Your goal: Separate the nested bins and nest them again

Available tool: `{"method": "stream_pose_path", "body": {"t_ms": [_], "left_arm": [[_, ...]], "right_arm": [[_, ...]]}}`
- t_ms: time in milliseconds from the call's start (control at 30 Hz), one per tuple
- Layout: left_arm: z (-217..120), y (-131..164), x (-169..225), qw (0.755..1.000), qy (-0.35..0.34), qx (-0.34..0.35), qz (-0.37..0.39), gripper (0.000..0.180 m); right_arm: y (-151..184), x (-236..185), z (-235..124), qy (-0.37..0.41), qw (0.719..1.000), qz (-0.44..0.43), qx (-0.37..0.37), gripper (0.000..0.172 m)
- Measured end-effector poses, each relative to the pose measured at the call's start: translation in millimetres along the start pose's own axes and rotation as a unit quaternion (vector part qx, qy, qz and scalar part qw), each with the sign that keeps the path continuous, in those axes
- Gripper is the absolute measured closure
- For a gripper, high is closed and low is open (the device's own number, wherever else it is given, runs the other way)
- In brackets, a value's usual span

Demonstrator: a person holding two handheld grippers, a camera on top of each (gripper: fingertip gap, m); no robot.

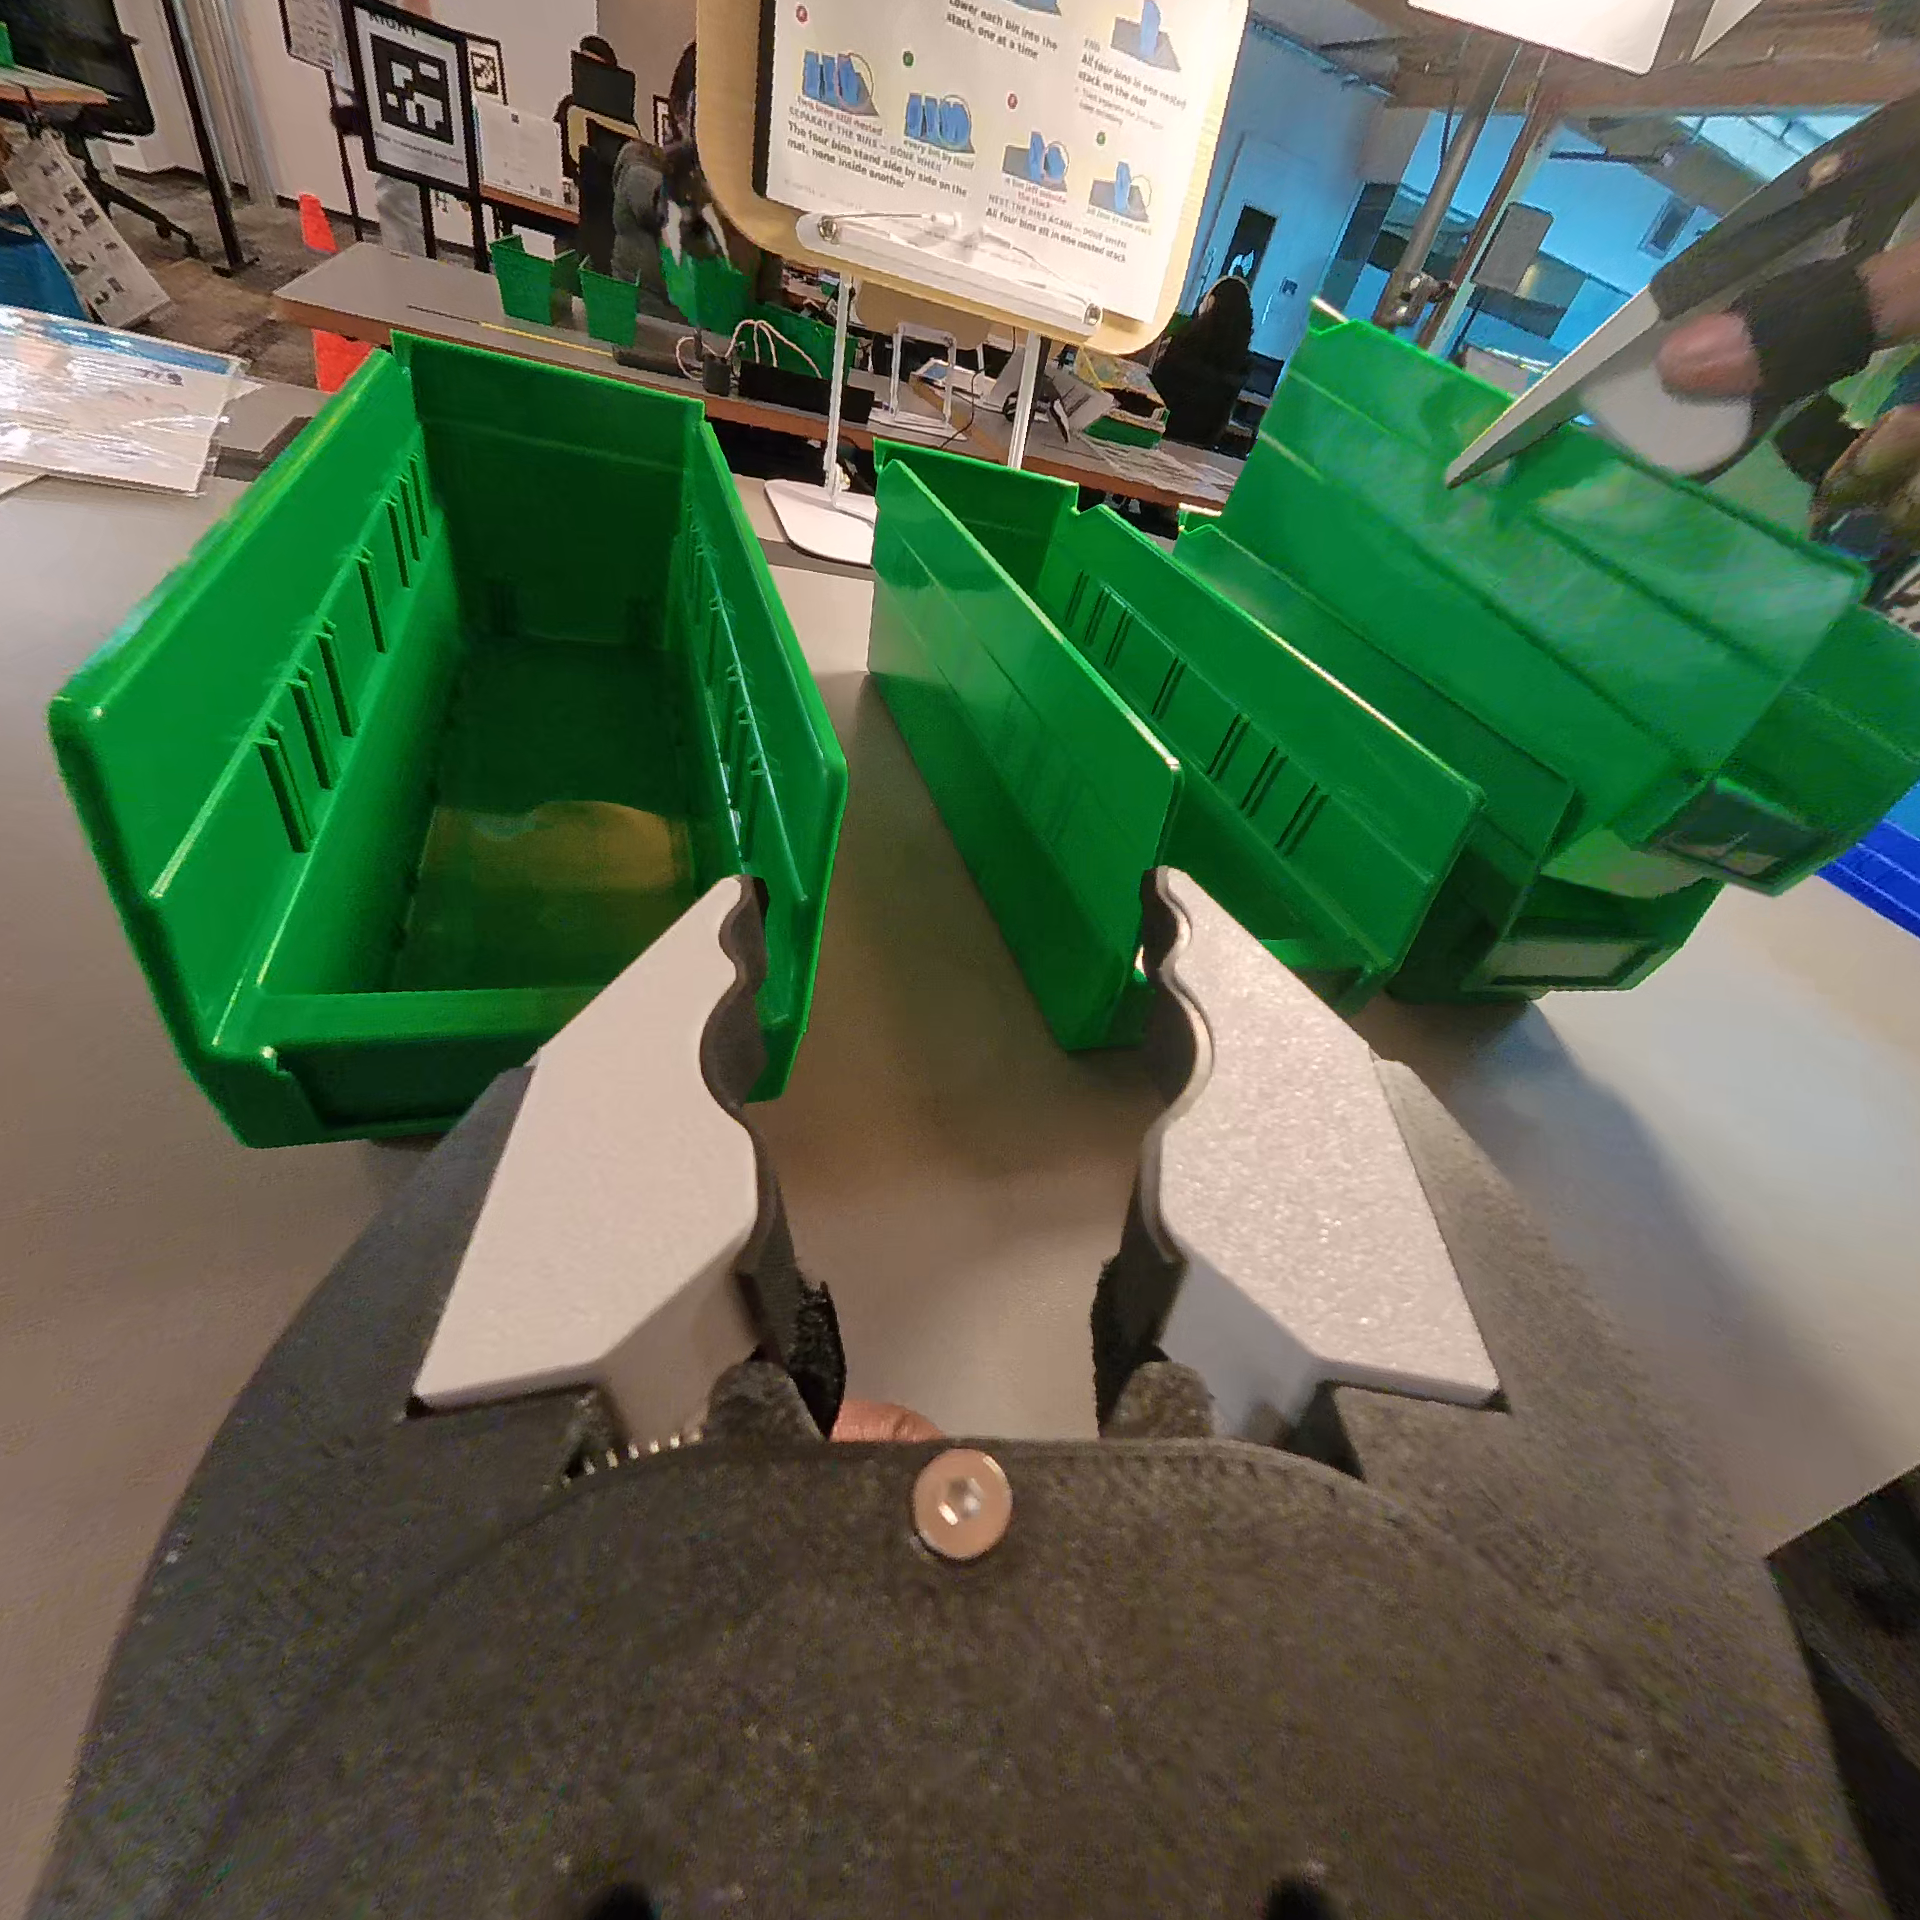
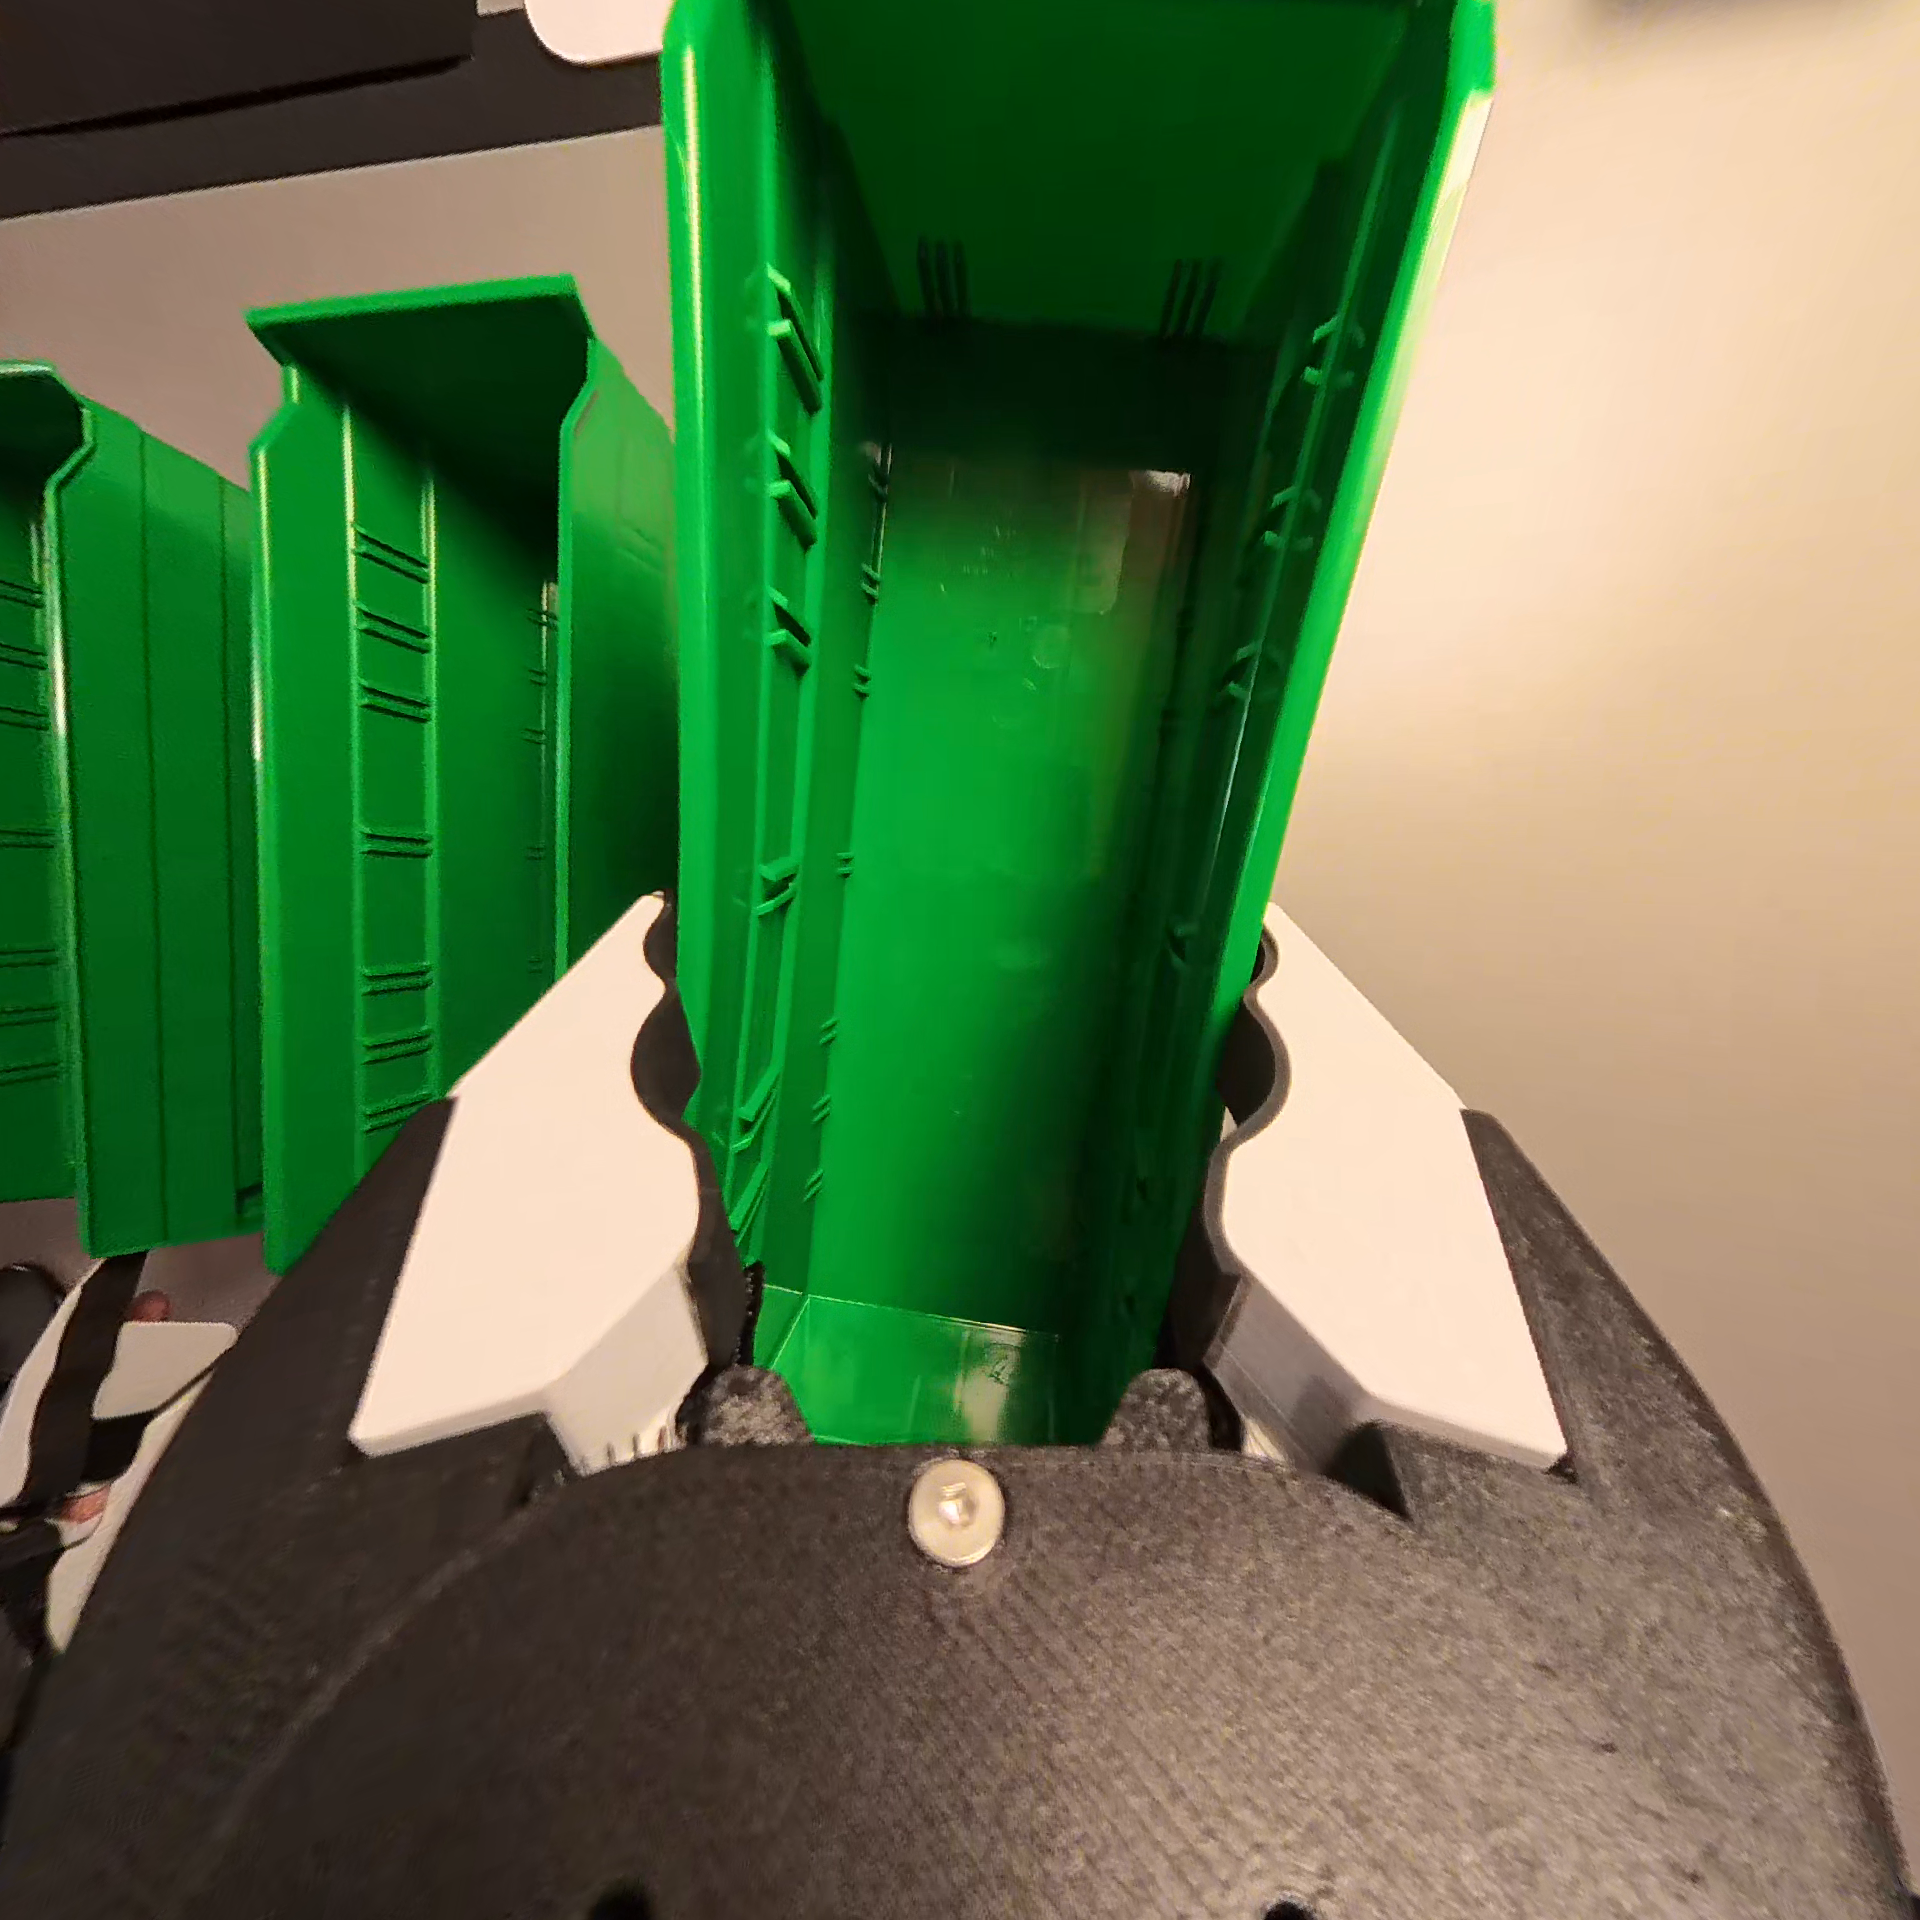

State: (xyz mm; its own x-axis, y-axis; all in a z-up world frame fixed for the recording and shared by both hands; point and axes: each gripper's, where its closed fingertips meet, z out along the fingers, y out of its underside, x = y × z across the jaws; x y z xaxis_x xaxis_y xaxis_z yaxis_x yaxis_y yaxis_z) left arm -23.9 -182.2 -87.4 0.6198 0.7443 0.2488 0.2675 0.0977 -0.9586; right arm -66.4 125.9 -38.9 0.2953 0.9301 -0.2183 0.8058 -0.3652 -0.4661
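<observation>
Several green bins stand on the grey table point(image 1: 935, 1091). In the left wrist view one open bin point(image 1: 447, 727) is at the left and a second point(image 1: 1039, 748) stands right of the middle. A third point(image 1: 1507, 935) is at the right, with a tilted bin point(image 1: 1558, 623) resting in it. My left gripper point(image 1: 948, 888) is open and empty, low over the table in the gap between the first two bins. My right gripper point(image 2: 964, 920) is shut on the tilted bin point(image 2: 987, 935), with both pads on its side walls. One of its fingers point(image 1: 1558, 416) shows above that bin.
An instruction board on a white stand point(image 1: 977, 156) is behind the bins. A blue bin point(image 1: 1881, 883) sits at the right edge. Plastic-covered papers point(image 1: 94, 395) lie at the far left. Two more green bins point(image 2: 416, 727) point(image 2: 104, 779) show left of the held one.
</observation>
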Motion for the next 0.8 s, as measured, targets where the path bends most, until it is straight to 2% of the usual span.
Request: {"method": "stream_pose_path", "body": {"t_ms": [233,533,800], "left_arm": [[0.6,0.7,0.1,1.0,0.003,-0.003,-0.003,0.109],[0.9,1.1,0.4,1.0,0.006,-0.005,-0.005,0.109],[0.4,0.5,0.5,1.0,0.006,-0.002,-0.005,0.109]], "right_arm": [[3.9,-2.3,20.6,0.026,0.999,-0.016,-0.011,0.067],[-6.6,-5.3,23.6,0.035,0.999,-0.025,0.013,0.068],[2.6,-2.5,37.1,0.036,0.999,-0.028,0.005,0.065]]}}
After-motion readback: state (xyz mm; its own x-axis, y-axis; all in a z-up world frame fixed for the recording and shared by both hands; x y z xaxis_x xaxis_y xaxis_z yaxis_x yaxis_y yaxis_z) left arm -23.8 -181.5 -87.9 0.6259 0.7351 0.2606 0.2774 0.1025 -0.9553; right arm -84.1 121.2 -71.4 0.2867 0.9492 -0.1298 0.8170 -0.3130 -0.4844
